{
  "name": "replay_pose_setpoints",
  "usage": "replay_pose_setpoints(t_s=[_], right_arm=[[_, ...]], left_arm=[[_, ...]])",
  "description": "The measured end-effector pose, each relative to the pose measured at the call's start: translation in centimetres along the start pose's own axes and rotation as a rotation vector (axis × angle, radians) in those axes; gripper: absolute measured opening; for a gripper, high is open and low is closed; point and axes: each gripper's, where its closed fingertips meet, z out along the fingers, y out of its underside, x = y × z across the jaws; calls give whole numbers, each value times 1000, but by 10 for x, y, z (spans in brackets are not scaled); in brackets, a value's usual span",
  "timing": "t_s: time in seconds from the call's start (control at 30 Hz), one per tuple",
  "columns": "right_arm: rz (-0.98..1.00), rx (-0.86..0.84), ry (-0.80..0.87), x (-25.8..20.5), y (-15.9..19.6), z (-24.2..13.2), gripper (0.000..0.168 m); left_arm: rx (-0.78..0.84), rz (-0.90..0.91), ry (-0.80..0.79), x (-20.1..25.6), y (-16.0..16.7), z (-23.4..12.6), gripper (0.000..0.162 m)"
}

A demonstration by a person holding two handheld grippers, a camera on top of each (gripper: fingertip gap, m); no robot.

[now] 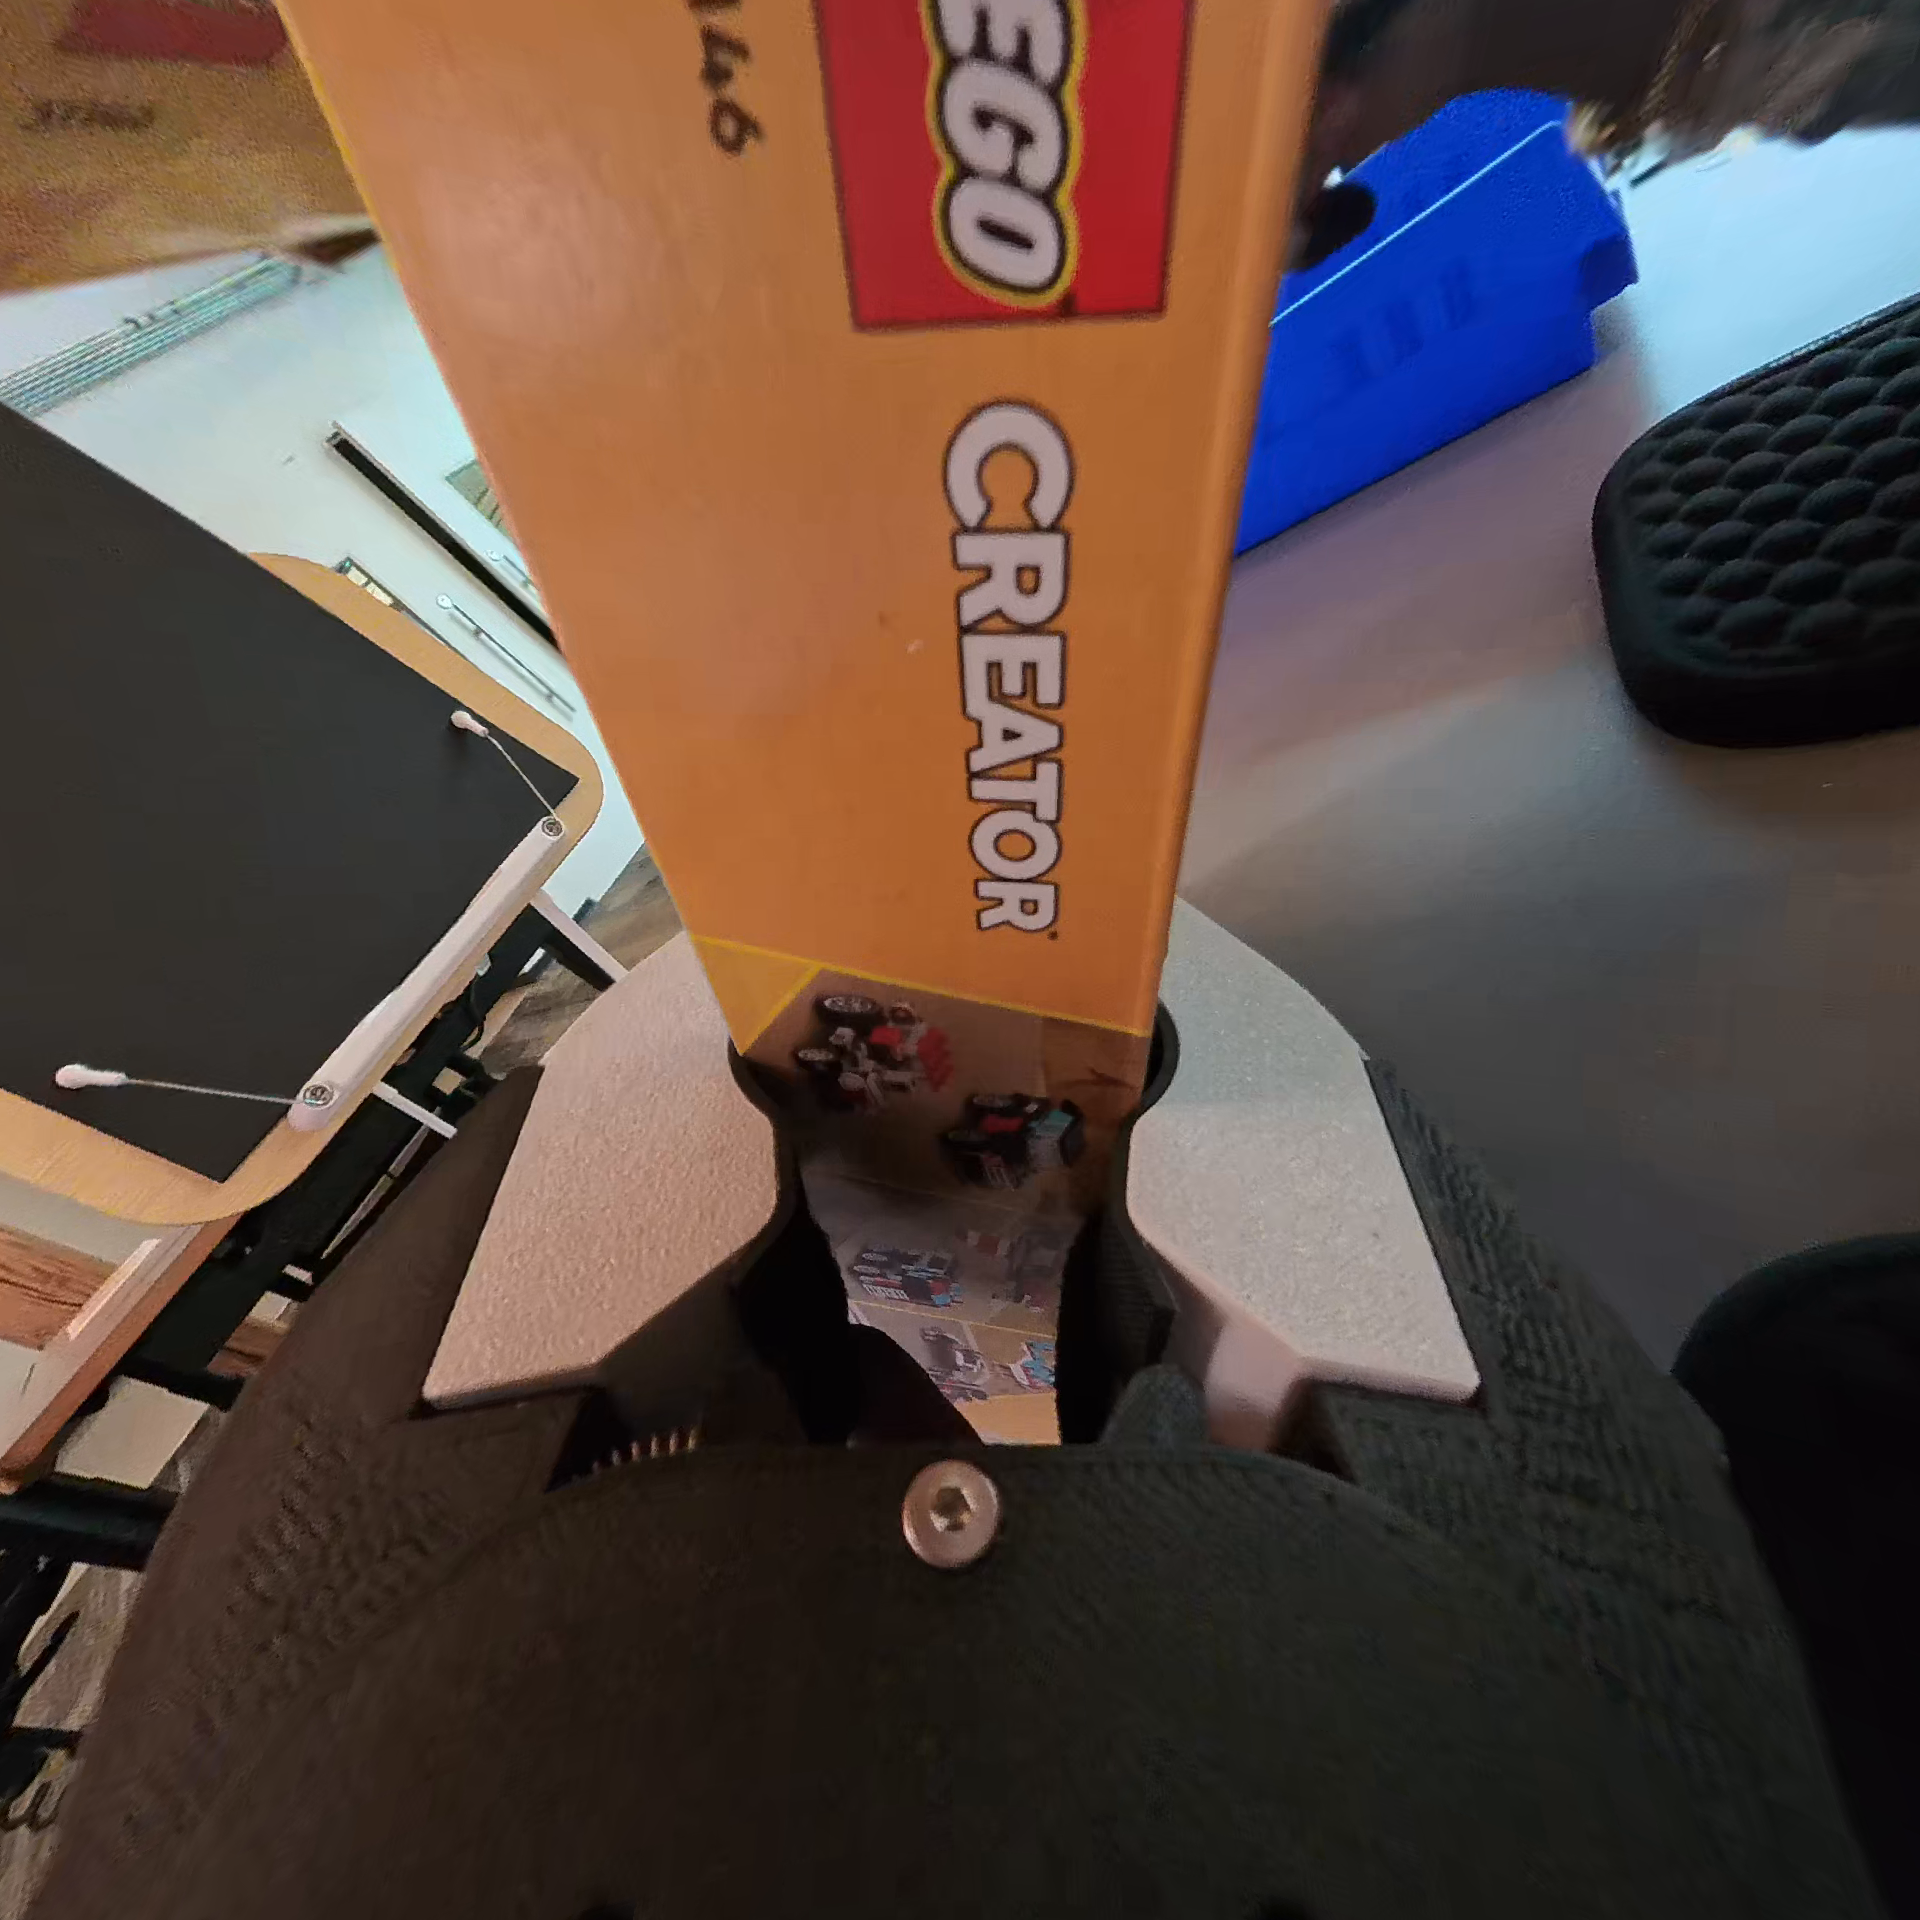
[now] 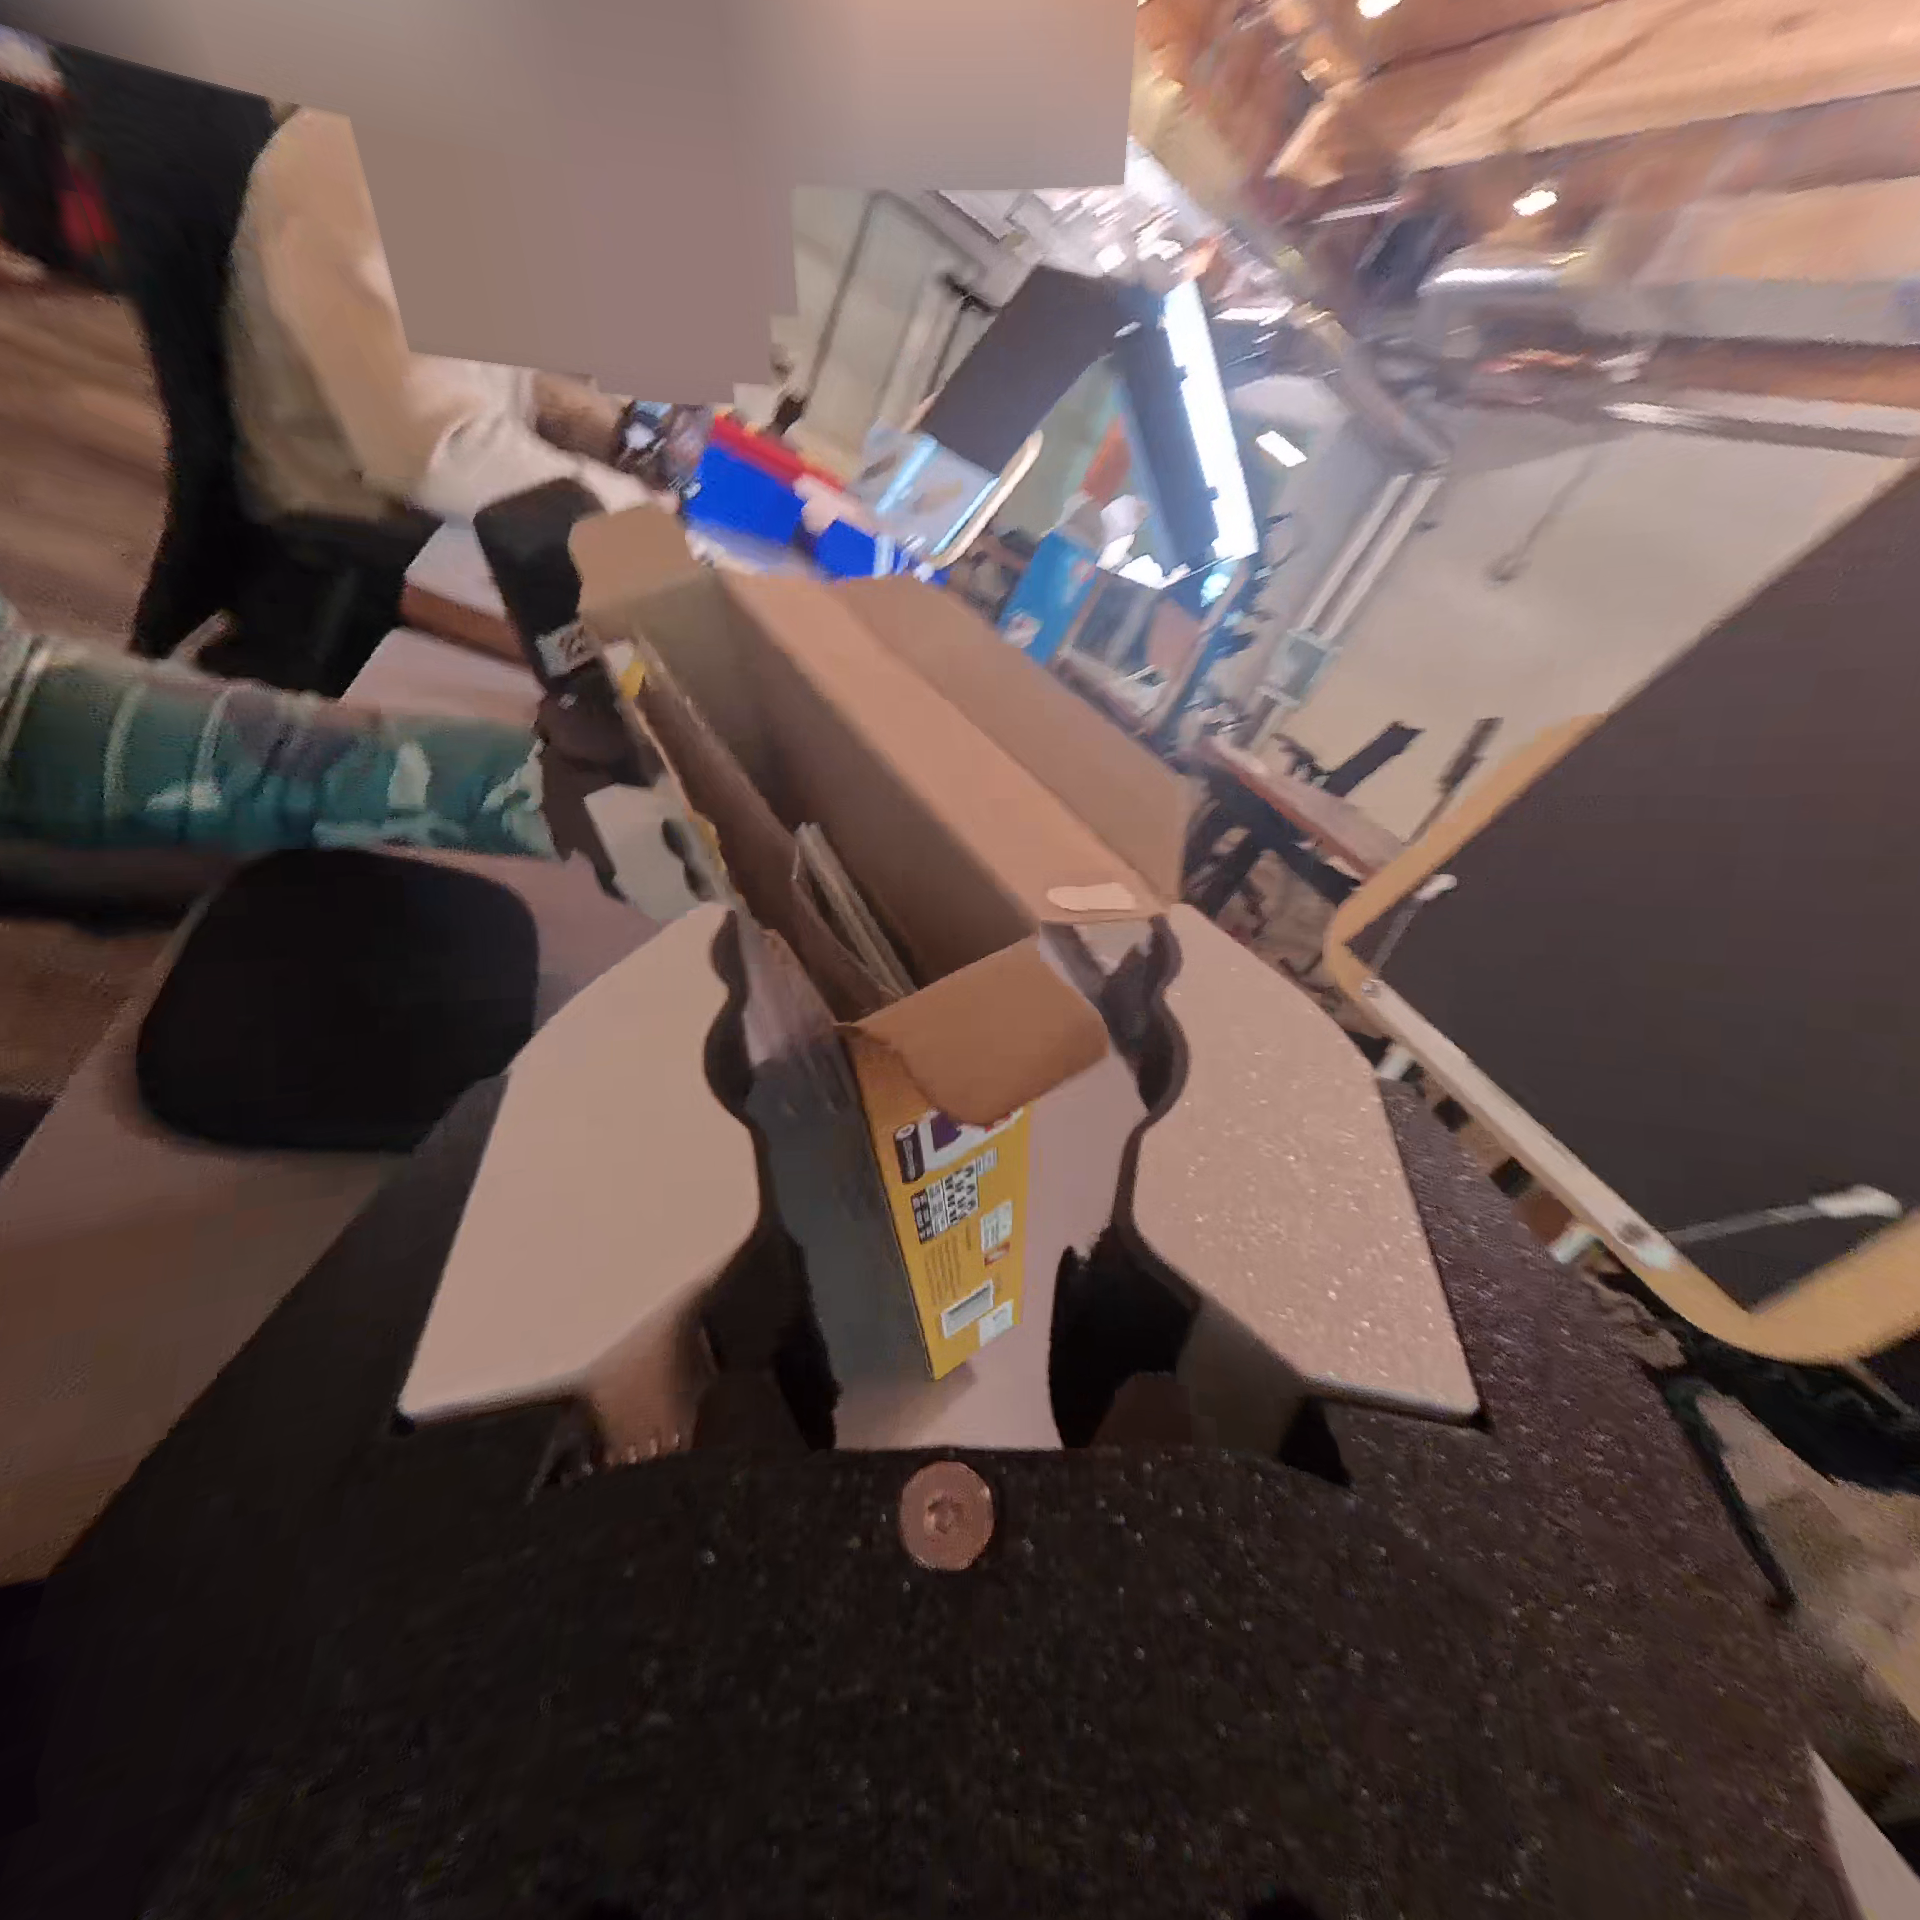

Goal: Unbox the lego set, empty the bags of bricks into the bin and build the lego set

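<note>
Left tongs point(image 1: 951, 1174) clamped on narrow yellow-orange cardboard lego box point(image 1: 831, 582), box running up centre of frame. Blue plastic bin point(image 1: 1434, 332) upper right on grey surface point(image 1: 1455, 831). Right tongs point(image 2: 940, 1049) parted wide around open box end point(image 2: 935, 1143) (contact unclear), brown flaps point(image 2: 914, 748) raised.

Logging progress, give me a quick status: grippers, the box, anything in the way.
Left gripper shut on lego box. Right gripper open around its opened end, flaps up. Contents inside. Blue bin beyond, path clear.
</note>
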Motion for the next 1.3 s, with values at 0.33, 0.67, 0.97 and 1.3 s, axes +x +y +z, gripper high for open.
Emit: replay_pose_setpoints(t_s=[0.33, 0.67, 0.97, 1.3], right_arm=[[-140, -501, -143, -57, -15, 2, 23], [-326, -817, -286, -71, 17, 27, 20], [-398, -911, -297, -65, 29, 36, 0], [-448, -893, -288, -54, 20, 47, 0]], left_arm=[[-22, 86, -33, 14, -7, 3, 65], [-46, 164, -35, 25, -14, 7, 65], [-55, 109, -44, 20, -12, 7, 65], [-48, 25, -54, 13, -7, 4, 65]])
